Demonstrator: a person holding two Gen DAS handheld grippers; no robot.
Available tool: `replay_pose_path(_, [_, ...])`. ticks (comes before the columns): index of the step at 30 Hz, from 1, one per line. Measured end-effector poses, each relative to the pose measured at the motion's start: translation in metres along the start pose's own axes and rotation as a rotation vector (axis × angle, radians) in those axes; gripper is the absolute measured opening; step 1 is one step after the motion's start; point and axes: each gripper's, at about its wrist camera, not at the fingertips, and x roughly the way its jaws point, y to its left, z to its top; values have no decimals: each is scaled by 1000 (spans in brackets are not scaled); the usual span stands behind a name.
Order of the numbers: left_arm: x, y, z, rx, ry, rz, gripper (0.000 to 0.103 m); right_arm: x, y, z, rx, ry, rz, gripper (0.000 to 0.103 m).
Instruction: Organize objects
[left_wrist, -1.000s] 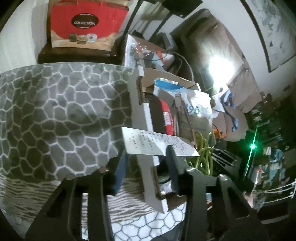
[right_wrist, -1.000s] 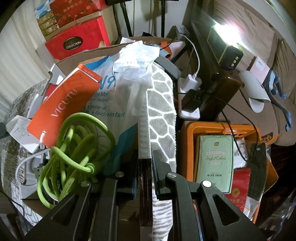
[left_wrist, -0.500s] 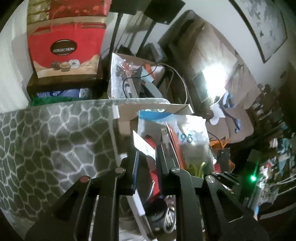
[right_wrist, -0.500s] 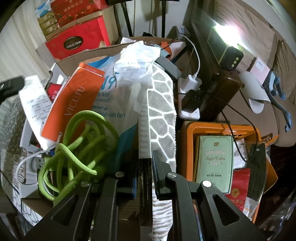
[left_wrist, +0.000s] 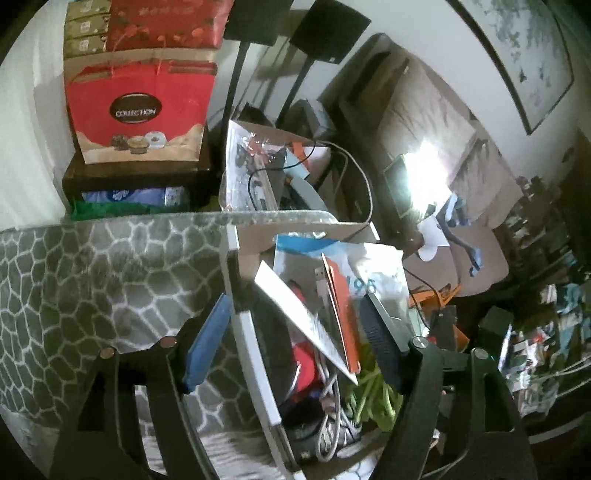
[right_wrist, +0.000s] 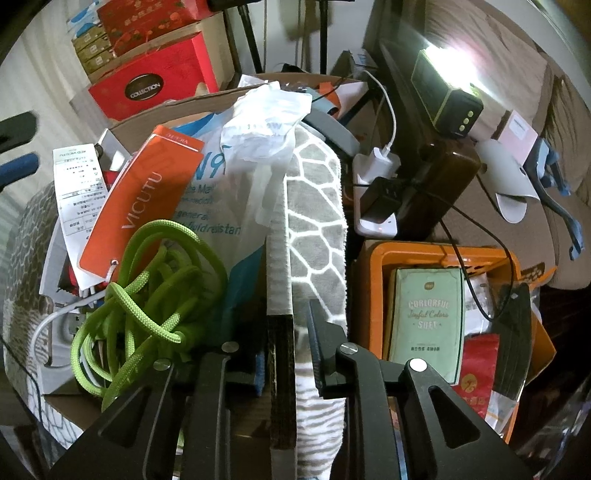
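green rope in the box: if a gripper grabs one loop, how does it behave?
The green rope lies in loose tangled loops, so it probably goes floppy and comes up as a trailing bundle. It looks braided, so likely grippy rather than slippery. Its loops lie against the orange VICUTU card and a white cable, so lifting may drag those along.

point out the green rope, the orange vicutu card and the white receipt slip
green rope (right_wrist: 147, 295), right wrist view, on the tangled loops
orange VICUTU card (right_wrist: 140, 199), right wrist view, on its printed face
white receipt slip (right_wrist: 79, 192), right wrist view, on its printed middle
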Motion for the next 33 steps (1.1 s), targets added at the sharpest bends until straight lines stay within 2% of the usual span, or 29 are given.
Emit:
replay_pose_path(8, [-12, 3, -26, 42, 32, 47, 70, -7, 4, -2, -11, -9, -20, 17])
replay_pose_path(18, [-35, 24, -65, 35, -2, 91, 74, -15, 1, -3, -3, -24, -15, 17])
replay_pose_path(22, [-45, 31, -76, 45, -18, 115, 79, -15, 0, -4, 2, -23, -15, 17])
replay_pose_path(28, [-59, 42, -91, 33, -42, 164, 93, -26, 1, -11, 7, -41, -33, 20])
replay_pose_path(33, [-75, 52, -107, 8, -77, 198, 98, -47, 5, -19, 9, -84, -67, 45])
